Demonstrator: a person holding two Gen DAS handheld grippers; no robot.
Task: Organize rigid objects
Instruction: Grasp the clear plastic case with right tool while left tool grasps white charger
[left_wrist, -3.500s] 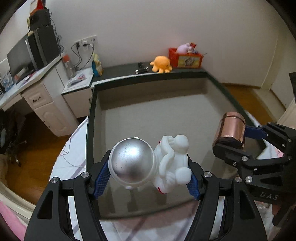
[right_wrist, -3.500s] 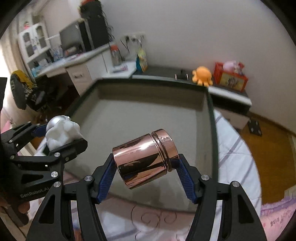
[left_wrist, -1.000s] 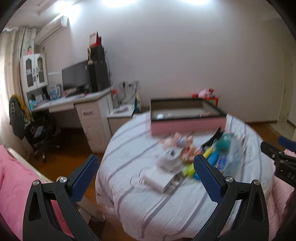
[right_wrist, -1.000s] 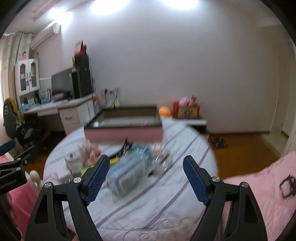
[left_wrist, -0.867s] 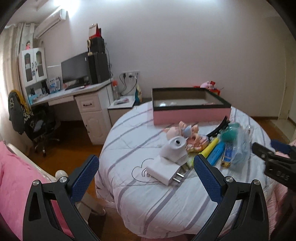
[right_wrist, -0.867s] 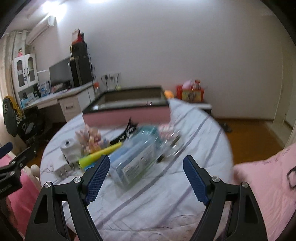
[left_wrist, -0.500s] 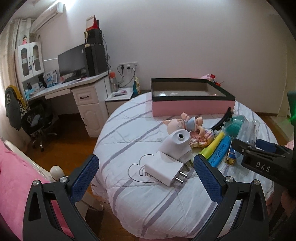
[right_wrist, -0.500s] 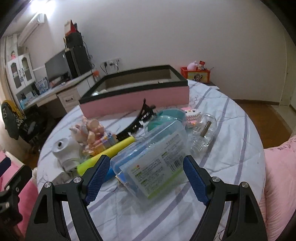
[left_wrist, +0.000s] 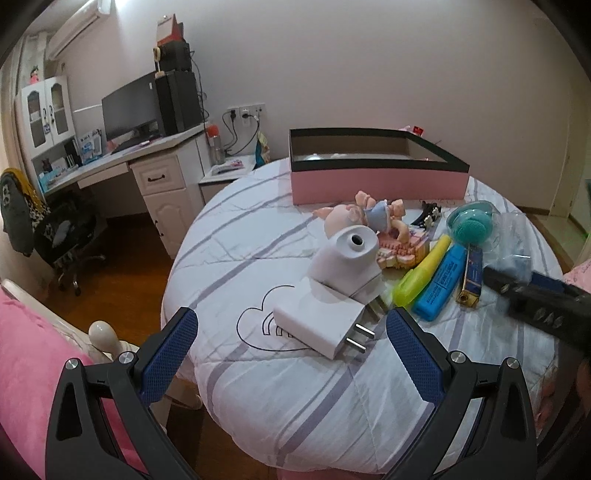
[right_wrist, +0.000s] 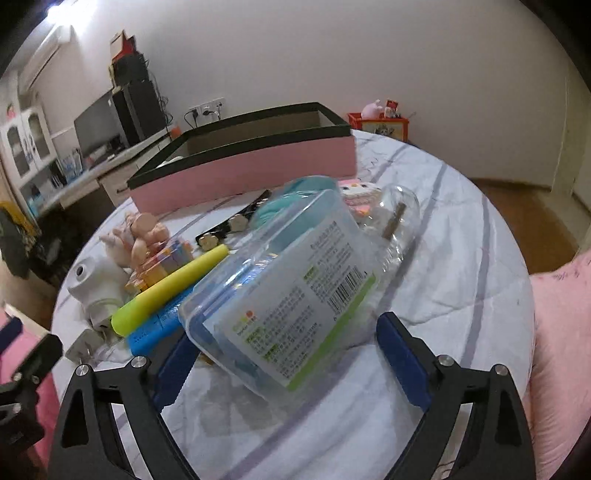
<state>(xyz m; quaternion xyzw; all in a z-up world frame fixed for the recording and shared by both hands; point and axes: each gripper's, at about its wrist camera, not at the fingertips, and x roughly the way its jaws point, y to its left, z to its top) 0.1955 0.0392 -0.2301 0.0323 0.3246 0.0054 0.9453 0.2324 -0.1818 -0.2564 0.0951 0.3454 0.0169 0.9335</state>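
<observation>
A: Right wrist view: the clear plastic box (right_wrist: 284, 291) with the green-edged label lies tilted on the bed (right_wrist: 461, 266), propped on the pile, straight ahead of the right gripper (right_wrist: 291, 349). Its long axis runs from low near-left up to far-right, slantwise to the line between the fingers.

B: And the fingers (right_wrist: 400, 356)?

A: Wide apart, having just been opening further; the near end of the box sits in the gap, but neither blue pad presses on it that I can see. The left pad is partly hidden behind the box corner, so contact there is uncertain.

B: The other hand?

A: In the left wrist view the left gripper (left_wrist: 291, 352) is empty and spread wide, aimed at the white plug adapter (left_wrist: 321, 323) just beyond its tips, long axis pointing prongs-first toward the right finger. A white cone-shaped gadget (left_wrist: 347, 262) leans on it.

B: So each hand has its own nearer target. Where do they go?

A: Presumably the pink storage box (left_wrist: 376, 181) at the far side. Its inside is mostly hidden by the rim.
</observation>
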